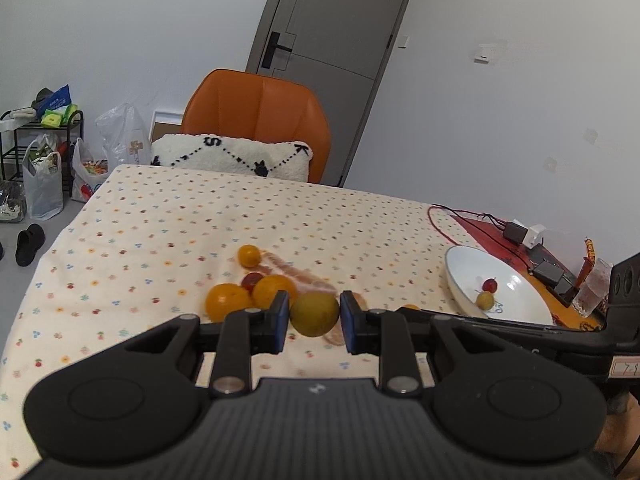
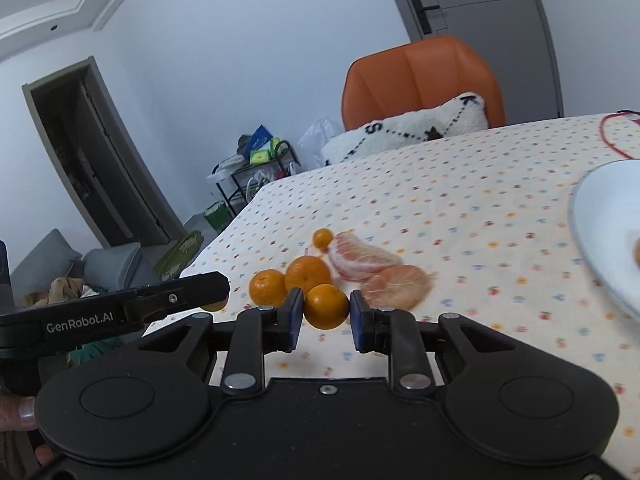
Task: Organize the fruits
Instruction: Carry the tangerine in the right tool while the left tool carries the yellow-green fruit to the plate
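My left gripper (image 1: pixel 313 316) is shut on a yellow-green round fruit (image 1: pixel 314 313), its blue pads against both sides. Behind it lie two oranges (image 1: pixel 228 301), a red fruit (image 1: pixel 251 279) and a small orange (image 1: pixel 249 255). My right gripper (image 2: pixel 325 312) is shut on a small orange (image 2: pixel 326 306). Behind it lie two oranges (image 2: pixel 307 274), a tiny orange (image 2: pixel 322 238) and peeled grapefruit pieces (image 2: pixel 366 258) on the tablecloth. The white bowl (image 1: pixel 516 280) at the right holds a red fruit (image 1: pixel 489 284) and a yellow fruit (image 1: pixel 485 300).
A dotted tablecloth (image 1: pixel 200 216) covers the table. An orange chair (image 1: pixel 260 108) with a white cushion (image 1: pixel 232 154) stands at the far edge. Cables and chargers (image 1: pixel 520 234) and a glass (image 1: pixel 594 288) lie at the right. The bowl rim (image 2: pixel 588 224) shows in the right wrist view.
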Demonstrator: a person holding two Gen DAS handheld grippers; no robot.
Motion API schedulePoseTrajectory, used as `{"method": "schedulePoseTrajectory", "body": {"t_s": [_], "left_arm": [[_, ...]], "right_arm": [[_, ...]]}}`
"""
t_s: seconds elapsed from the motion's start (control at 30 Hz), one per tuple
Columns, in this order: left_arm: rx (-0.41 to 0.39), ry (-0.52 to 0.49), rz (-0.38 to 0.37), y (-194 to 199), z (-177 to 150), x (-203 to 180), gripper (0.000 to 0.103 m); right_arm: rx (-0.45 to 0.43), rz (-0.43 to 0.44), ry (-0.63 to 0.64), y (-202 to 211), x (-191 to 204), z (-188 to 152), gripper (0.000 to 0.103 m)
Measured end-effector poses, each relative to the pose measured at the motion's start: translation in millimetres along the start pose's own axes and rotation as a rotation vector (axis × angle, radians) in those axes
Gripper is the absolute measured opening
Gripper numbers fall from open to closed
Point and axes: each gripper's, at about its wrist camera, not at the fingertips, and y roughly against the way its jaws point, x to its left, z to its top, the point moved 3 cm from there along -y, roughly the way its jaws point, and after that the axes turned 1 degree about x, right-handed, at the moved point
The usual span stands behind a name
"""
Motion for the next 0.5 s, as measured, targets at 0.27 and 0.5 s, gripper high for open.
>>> {"method": "schedulePoseTrajectory", "body": {"t_s": [0.27,0.5], "left_arm": [[-0.016,-0.031,-0.029,-6,2,-39,0.025],[0.0,-0.065,-0.084,-21,-1,-74,0.025]], "right_arm": [[-0.063,-0.032,-0.022,38,-29,2,0.023],[-0.107,-0.088,-0.051,61,-58,3,0.023]]}}
